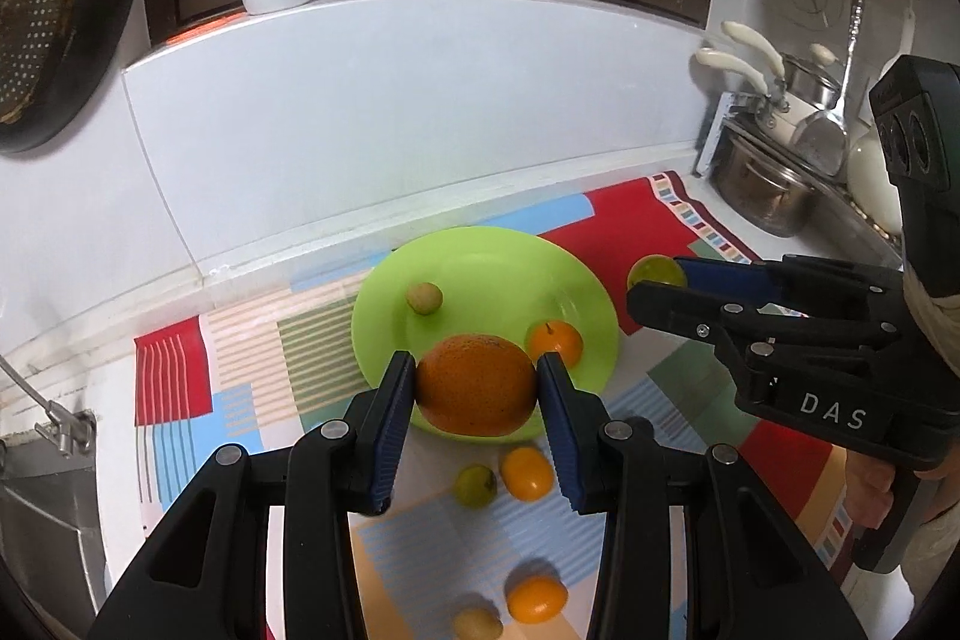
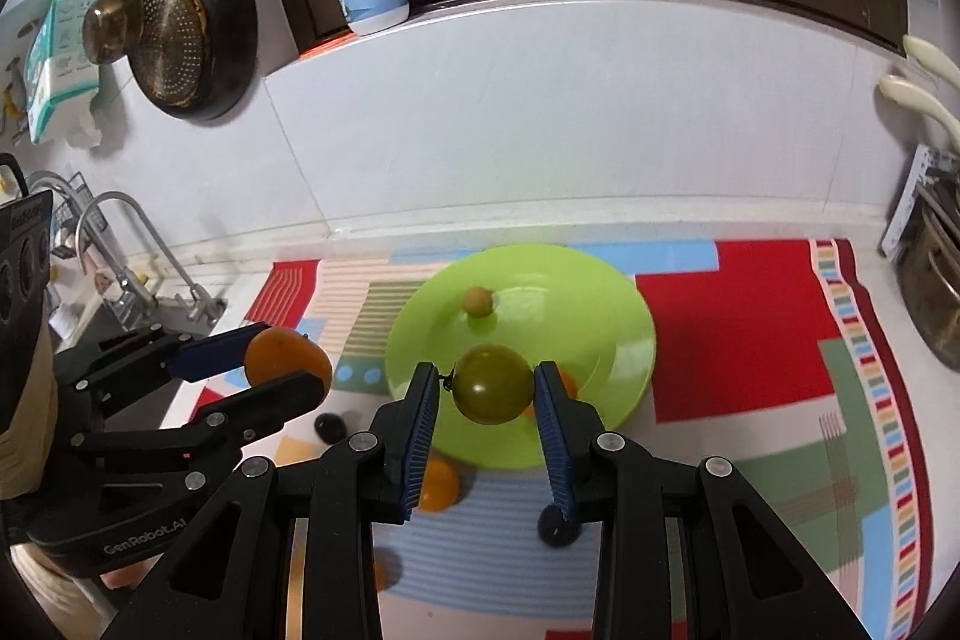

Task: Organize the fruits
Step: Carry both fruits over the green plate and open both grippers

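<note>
Left hand-held gripper (image 1: 477, 388): angled downward, clamped on large orange (image 1: 476, 384), above green plate (image 1: 576, 280) edge
Right hand-held gripper (image 2: 486, 388): angled downward, clamped on green fruit (image 2: 492, 384), over plate

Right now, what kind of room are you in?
Most likely a home kitchen. A steel pot sits at the side of the counter, a dark pan hangs on the tiled wall, and a tap curves over a sink. Fruit lies around a green plate.
</note>
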Demonstrator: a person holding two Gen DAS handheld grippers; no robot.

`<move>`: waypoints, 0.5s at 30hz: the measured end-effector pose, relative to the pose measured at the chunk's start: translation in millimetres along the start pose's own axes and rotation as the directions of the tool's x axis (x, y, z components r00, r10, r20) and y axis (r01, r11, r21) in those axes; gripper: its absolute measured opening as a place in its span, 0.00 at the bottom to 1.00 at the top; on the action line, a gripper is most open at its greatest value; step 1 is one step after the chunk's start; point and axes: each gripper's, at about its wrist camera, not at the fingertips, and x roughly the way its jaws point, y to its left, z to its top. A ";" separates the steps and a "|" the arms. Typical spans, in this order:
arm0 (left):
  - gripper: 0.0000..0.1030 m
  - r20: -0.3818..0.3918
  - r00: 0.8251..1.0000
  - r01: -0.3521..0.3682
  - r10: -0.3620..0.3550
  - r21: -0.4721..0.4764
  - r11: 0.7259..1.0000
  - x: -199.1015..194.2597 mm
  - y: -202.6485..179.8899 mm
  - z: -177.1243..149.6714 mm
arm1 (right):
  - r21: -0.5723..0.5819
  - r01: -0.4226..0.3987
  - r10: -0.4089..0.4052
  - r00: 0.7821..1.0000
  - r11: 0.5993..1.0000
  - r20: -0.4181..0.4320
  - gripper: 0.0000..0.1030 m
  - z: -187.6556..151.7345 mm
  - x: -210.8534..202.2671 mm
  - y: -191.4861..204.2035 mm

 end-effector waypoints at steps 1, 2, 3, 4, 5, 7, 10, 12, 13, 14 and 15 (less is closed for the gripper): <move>0.40 -0.002 1.000 -0.002 0.002 0.000 1.000 2.6 0.6 1.8 | -0.002 0.001 -0.001 1.000 1.000 -0.002 0.33 1.7 2.7 -1.5; 0.40 -0.004 1.000 -0.003 0.003 0.001 1.000 5.4 1.1 3.6 | -0.007 -0.002 0.002 1.000 1.000 -0.007 0.33 4.2 6.9 -2.9; 0.40 -0.004 1.000 -0.002 0.002 0.001 1.000 8.1 1.8 4.9 | -0.009 -0.001 0.001 1.000 1.000 -0.013 0.33 6.0 10.6 -3.7; 0.40 -0.008 1.000 -0.001 0.001 0.001 1.000 11.0 2.5 6.5 | -0.010 0.001 -0.001 1.000 1.000 -0.017 0.33 7.7 14.3 -4.7; 0.40 -0.012 1.000 -0.001 0.001 0.000 1.000 14.6 3.4 8.2 | -0.014 0.000 -0.001 1.000 1.000 -0.022 0.33 8.9 17.6 -5.2; 0.40 -0.019 1.000 -0.002 0.002 0.000 1.000 21.4 5.6 10.9 | -0.017 0.003 -0.004 0.999 1.000 -0.035 0.33 12.6 25.9 -7.0; 0.40 -0.033 0.999 -0.005 0.004 -0.003 1.000 33.7 10.5 14.7 | -0.024 0.001 -0.002 0.999 1.000 -0.054 0.33 17.6 39.7 -9.5; 0.40 -0.041 0.999 -0.005 0.004 -0.010 1.000 41.0 14.7 16.5 | -0.030 0.001 -0.003 0.998 1.000 -0.068 0.33 21.1 49.8 -10.8; 0.40 -0.045 0.999 -0.005 0.004 -0.014 1.000 44.5 16.5 17.5 | -0.030 0.000 -0.002 0.997 1.000 -0.074 0.33 22.7 55.3 -11.8; 0.40 -0.052 0.999 -0.004 0.003 -0.019 1.000 49.0 18.9 18.9 | -0.029 -0.003 0.001 0.997 1.000 -0.082 0.33 24.0 60.5 -13.2; 0.40 -0.058 0.998 -0.002 0.001 -0.024 1.000 53.0 20.8 20.3 | -0.026 -0.008 0.006 0.996 1.000 -0.093 0.33 25.5 67.2 -15.3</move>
